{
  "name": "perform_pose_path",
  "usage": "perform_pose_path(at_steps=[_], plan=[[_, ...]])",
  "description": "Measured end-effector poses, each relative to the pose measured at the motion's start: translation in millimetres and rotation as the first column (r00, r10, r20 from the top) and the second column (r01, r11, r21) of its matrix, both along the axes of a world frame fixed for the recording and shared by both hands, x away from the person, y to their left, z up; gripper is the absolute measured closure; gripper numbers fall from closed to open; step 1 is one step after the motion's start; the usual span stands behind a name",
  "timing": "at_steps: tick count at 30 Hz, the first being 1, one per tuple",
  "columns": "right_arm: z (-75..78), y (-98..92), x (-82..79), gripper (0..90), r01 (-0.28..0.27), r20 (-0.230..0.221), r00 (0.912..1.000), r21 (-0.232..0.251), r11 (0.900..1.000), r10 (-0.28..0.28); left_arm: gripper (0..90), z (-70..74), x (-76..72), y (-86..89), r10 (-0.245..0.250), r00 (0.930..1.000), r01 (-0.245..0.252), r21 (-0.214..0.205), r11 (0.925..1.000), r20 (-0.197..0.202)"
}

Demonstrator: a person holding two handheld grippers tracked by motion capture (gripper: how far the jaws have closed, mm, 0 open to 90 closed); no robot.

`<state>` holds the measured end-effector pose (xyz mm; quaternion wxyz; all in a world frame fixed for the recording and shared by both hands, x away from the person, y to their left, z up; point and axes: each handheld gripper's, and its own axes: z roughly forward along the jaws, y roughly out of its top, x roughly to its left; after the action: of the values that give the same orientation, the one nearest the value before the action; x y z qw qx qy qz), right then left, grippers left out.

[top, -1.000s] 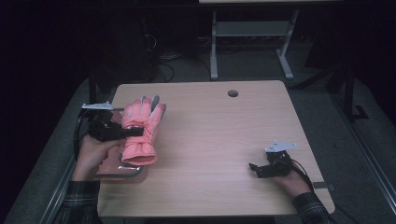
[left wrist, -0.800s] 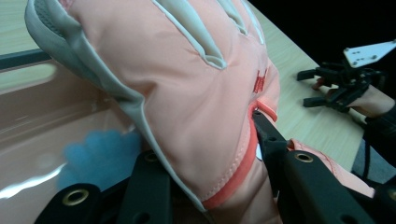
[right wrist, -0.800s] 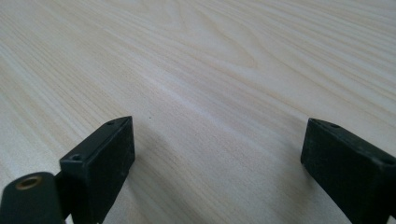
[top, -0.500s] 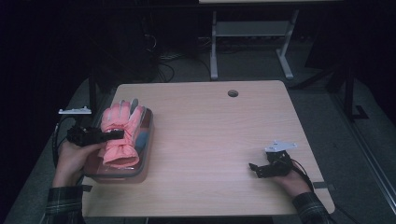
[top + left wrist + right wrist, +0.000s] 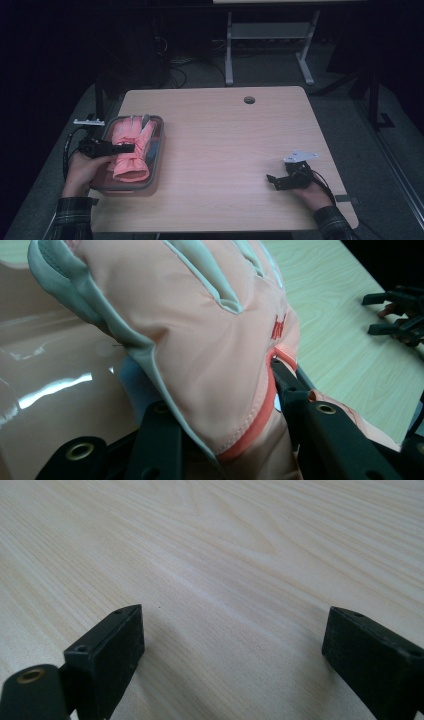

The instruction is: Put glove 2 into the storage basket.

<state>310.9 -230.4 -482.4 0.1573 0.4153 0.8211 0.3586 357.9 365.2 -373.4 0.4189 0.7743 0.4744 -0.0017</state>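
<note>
The ski glove is salmon pink with pale grey finger panels and an orange cuff edge. Its tray is grey-rimmed. Both tongs are black. The counter is light wood-grain. The sleeves are dark plaid.

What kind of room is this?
Probably a lab or workshop: a bare wooden table with a cable hole, a metal stand and loose cables on the dark floor behind.
</note>
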Motion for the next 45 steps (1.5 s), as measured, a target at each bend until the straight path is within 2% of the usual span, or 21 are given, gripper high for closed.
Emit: perform_pose_path(at_steps=[4, 7, 9, 10, 14, 16, 25, 27, 33, 36, 42, 45], plan=[[0.0, 0.0, 0.0, 9.6, 0.000, 0.000, 1.0000, 0.000, 1.0000, 0.000, 64.3, -5.1, 2.8, -5.9, -0.009, 0.9998, 0.009, 0.013, 0.9999, -0.018], [0.0, 0.0, 0.0, 9.6, 0.000, 0.000, 1.0000, 0.000, 1.0000, 0.000, 64.1, -8.5, 4.7, -9.1, -0.016, 0.9995, 0.017, 0.039, 0.9991, -0.029], [0.0, 0.0, 0.1, 9.6, -0.001, 0.000, 1.0000, 0.000, 1.0000, 0.001, 63.9, -10.8, 5.7, -8.7, -0.018, 0.9993, 0.019, 0.038, 0.9991, -0.033], [0.0, 0.0, 0.1, 9.6, 0.000, 0.000, 1.0000, 0.000, 1.0000, 0.000, 63.8, -11.7, 6.1, -8.4, -0.018, 0.9993, 0.019, 0.036, 0.9992, -0.034], [0.0, 0.0, 0.1, 9.6, 0.000, 0.001, 1.0000, 0.000, 1.0000, 0.000, 63.6, -13.9, 8.9, -10.1, -0.020, 0.9991, 0.023, 0.073, 0.9970, -0.038], [0.0, 0.0, 0.1, 9.6, 0.000, 0.000, 1.0000, 0.000, 1.0000, 0.000, 63.6, -15.2, 10.5, -11.4, -0.027, 0.9988, 0.030, 0.071, 0.9971, -0.042], [0.0, 0.0, 0.2, 9.6, 0.000, 0.001, 1.0000, -0.001, 1.0000, 0.000, 62.5, -20.6, 11.4, -17.4, -0.039, 0.9978, 0.045, 0.117, 0.9921, -0.054], [0.0, 0.0, 0.2, 9.6, 0.000, 0.001, 1.0000, -0.001, 1.0000, 0.000, 58.2, -20.5, 11.9, -16.4, -0.035, 0.9978, 0.040, 0.108, 0.9933, -0.056], [0.0, 0.1, 0.2, 9.6, 0.000, 0.000, 1.0000, -0.001, 1.0000, 0.000, 37.5, -18.2, 11.4, -11.0, -0.019, 0.9986, 0.023, 0.083, 0.9963, -0.049], [0.0, 0.1, 0.2, 9.6, 0.000, 0.000, 1.0000, -0.001, 1.0000, 0.000, 30.2, -14.7, 10.3, -8.7, -0.002, 0.9994, 0.005, 0.097, 0.9953, -0.035], [0.0, 0.0, 0.2, 9.6, 0.000, 0.000, 1.0000, -0.001, 1.0000, 0.000, 21.2, -5.3, 6.4, -1.9, 0.050, 0.9984, -0.052, 0.108, 0.9928, 0.026], [0.0, 0.1, 0.2, 9.6, 0.000, 0.000, 1.0000, -0.001, 1.0000, 0.000, 18.4, -0.5, 3.9, 1.6, 0.059, 0.9970, -0.064, 0.107, 0.9921, 0.049]])
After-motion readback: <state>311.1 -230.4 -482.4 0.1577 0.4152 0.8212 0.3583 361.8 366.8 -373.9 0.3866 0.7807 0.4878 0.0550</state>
